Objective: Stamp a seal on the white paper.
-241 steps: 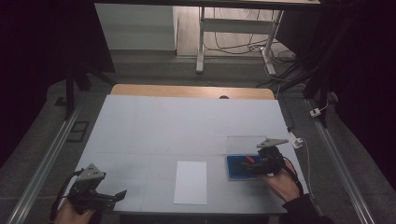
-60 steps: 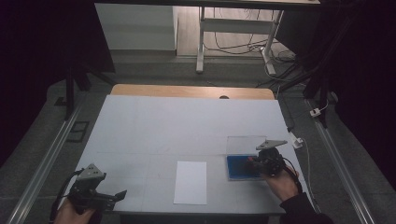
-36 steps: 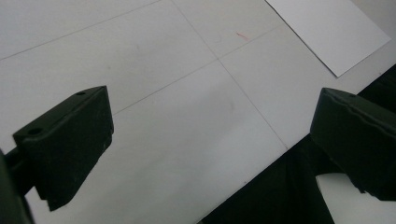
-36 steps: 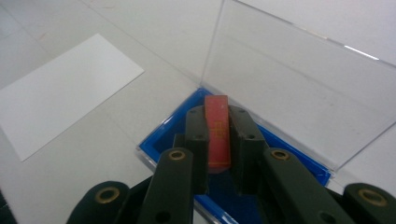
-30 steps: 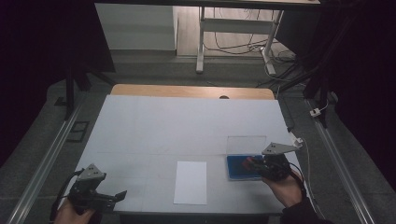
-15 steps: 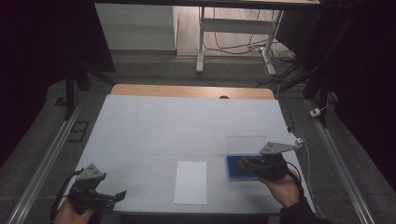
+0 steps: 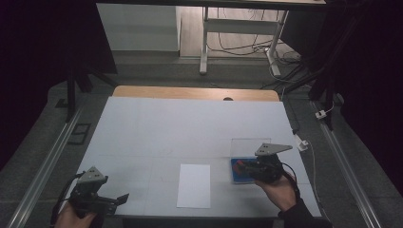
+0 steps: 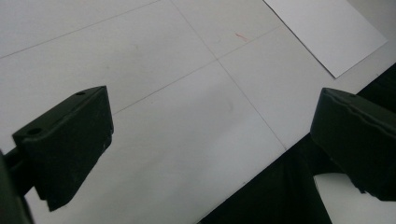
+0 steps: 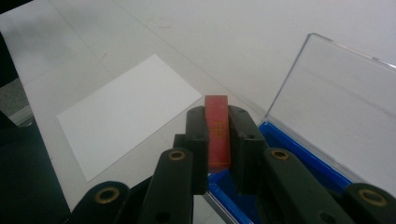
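Surfaces and finishes

The table [image 7: 190, 128] top looks matt white and smooth, with a bare wood strip [image 7: 195, 92] along its far edge. The sheet of paper [image 7: 194, 185] is flat, dull white. The box [image 9: 299, 154] is glossy blue plastic under a clear lid [image 9: 336, 107]. The red block [image 9: 217, 130] looks matt; the jaws, black plastic

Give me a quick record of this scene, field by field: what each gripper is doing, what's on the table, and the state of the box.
Right gripper: shut on red block, above the blue box
Left gripper: open, holds nothing, at the table's near left edge
Blue box: on the table's right side, clear lid raised open
White sheet: flat, near the table's front middle, left of the box
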Demonstrator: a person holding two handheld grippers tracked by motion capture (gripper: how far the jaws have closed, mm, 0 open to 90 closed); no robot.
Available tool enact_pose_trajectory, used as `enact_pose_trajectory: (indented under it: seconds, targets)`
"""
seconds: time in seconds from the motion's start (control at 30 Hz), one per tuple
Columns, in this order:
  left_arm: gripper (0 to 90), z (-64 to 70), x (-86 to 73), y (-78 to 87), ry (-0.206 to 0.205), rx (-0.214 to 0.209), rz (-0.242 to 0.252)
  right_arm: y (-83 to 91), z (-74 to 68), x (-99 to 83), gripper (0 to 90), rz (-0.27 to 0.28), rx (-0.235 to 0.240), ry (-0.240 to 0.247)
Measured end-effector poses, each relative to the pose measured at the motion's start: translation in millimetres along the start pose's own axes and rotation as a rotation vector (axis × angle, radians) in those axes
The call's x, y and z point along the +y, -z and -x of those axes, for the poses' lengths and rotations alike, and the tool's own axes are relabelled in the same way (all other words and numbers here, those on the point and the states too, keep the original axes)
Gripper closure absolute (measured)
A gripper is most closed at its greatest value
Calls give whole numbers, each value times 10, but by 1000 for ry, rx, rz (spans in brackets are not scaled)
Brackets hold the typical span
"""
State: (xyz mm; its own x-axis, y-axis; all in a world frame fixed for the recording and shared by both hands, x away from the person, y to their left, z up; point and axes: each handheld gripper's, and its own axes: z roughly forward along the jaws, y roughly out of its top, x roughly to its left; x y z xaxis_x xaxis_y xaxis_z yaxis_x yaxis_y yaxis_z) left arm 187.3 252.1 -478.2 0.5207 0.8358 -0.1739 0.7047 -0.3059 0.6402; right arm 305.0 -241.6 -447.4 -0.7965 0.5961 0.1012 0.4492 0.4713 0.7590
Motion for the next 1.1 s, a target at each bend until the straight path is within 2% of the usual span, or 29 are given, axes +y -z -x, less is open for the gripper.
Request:
enact_pose_trajectory:
  seconds: [0.23,0.47,0.87,1.1]
  targets:
    - [0,-2,2,-3,-1,-4,-2,-64,-49,35,799,-3,23,11]
    - [0,-4,3,-4,0,-3,-4,-144,-120,71,799,-17,46,43]
    - [0,-4,7,-10,1,-5,-4,-310,-234,152,799,-31,91,44]
    - [0,-6,8,-10,1,-4,-4,-420,-309,211,799,-42,118,73]
